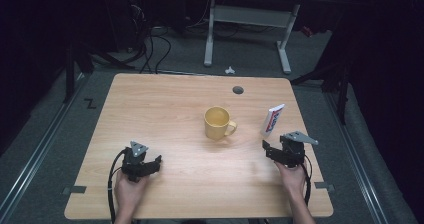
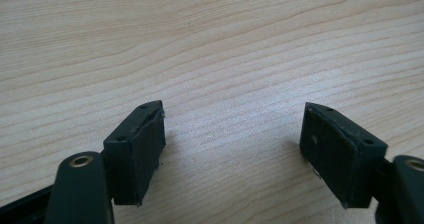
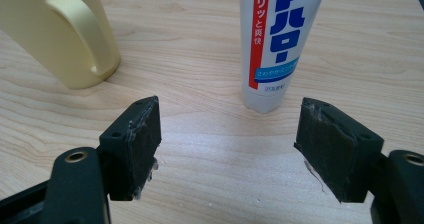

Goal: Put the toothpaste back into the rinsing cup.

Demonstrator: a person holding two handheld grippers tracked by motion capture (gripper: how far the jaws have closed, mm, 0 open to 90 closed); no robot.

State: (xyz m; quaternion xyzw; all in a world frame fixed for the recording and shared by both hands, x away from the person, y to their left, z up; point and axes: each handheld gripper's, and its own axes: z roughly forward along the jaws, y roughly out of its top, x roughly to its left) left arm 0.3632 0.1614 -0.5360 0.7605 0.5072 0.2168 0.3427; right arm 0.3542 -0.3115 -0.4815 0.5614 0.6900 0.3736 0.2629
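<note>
High view: the toothpaste tube [image 1: 272,120] is standing upright on its cap near the right edge of the tabletop [image 1: 165,104], just ahead of the right gripper [image 1: 272,150], with a yellow mug [image 1: 218,122] well to its left. The left gripper [image 1: 152,163] is resting near the front left, apart from both items.

Left gripper view: the fingers [image 2: 137,151] are standing wide apart over bare wood, holding nothing.

Right gripper view: the fingers [image 3: 134,146] are spread wide, nothing between them, and the tube [image 3: 272,39] is standing just beyond the gap, touching neither finger. The mug [image 3: 60,31] is sitting off to the left, handle turned toward the camera.

Assessment: the tube is appearing light, soft-walled and glossy, so it is likely to dent under pressure, slip, and tip easily on its narrow base. The firmer zone near the cap and shoulder is looking like the soundest hold, taken across the flat faces with moderate squeeze.
</note>
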